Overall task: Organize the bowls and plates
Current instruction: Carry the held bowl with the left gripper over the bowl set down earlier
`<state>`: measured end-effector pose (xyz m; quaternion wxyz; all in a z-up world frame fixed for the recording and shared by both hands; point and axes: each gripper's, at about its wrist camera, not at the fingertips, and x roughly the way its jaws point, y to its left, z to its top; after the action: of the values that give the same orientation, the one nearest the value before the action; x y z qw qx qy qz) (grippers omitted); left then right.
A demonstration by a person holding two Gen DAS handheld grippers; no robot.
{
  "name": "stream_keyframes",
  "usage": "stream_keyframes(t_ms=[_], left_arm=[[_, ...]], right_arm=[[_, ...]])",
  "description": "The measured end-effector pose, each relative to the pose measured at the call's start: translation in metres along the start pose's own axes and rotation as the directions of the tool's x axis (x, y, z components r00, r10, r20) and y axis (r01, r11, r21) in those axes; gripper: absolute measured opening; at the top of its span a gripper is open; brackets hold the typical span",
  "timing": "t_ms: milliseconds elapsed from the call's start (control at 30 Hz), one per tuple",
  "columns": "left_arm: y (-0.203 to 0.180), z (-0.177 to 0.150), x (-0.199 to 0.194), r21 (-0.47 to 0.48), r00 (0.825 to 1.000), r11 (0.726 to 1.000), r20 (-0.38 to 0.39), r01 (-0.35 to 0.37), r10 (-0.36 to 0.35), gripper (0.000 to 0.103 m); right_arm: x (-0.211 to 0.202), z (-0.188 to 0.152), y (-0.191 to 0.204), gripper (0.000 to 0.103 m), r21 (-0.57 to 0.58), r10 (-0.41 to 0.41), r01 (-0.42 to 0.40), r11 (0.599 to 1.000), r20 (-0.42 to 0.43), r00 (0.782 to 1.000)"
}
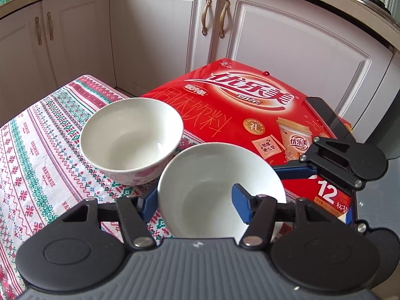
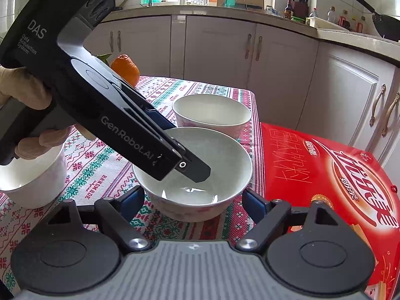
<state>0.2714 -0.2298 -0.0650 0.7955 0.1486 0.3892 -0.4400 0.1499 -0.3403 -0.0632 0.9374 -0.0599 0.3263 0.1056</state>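
Observation:
Three white bowls stand on a patterned tablecloth. My left gripper (image 1: pixel 193 198) has one finger inside and one outside the near bowl (image 1: pixel 212 190), its jaws straddling the left rim; whether they pinch it I cannot tell. In the right wrist view that gripper (image 2: pixel 197 170) reaches into the same bowl (image 2: pixel 220 160). My right gripper (image 2: pixel 193 201) is open, its blue fingers on either side of this bowl's near base. A second bowl (image 1: pixel 130 135) stands just behind it, also seen from the right wrist (image 2: pixel 212 112). A third bowl (image 2: pixel 32 177) sits at the left.
A red drink carton (image 1: pixel 250 105) lies against the table's right side, also in the right wrist view (image 2: pixel 325 175). An orange (image 2: pixel 126 68) sits at the table's far left. White kitchen cabinets (image 1: pixel 162 37) stand behind. The tablecloth (image 1: pixel 37 137) extends left.

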Motion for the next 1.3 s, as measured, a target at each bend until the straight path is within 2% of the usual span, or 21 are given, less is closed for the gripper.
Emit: stream_keyframes(t_ms=[500, 1000, 1300], left_arm=[[-0.003, -0.005, -0.014, 0.013, 1.0, 1.0, 0.004, 0.002, -0.002, 0.061], [-0.009, -0.024, -0.076, 0.004, 0.998, 0.999, 0.044, -0.05, 0.05, 0.061], [-0.004, -0.045, -0.119, -0.053, 0.992, 0.994, 0.085, -0.092, 0.096, 0.061]], right_arm=[[-0.011, 0.008, 0.004, 0.086, 0.006, 0.025, -0.025, 1.0, -0.004, 1.0], [-0.05, 0.03, 0.035, 0.086, -0.05, 0.101, -0.1, 0.994, 0.023, 0.995], [-0.065, 0.04, 0.065, 0.086, -0.101, 0.171, -0.166, 0.981, 0.042, 0.984]])
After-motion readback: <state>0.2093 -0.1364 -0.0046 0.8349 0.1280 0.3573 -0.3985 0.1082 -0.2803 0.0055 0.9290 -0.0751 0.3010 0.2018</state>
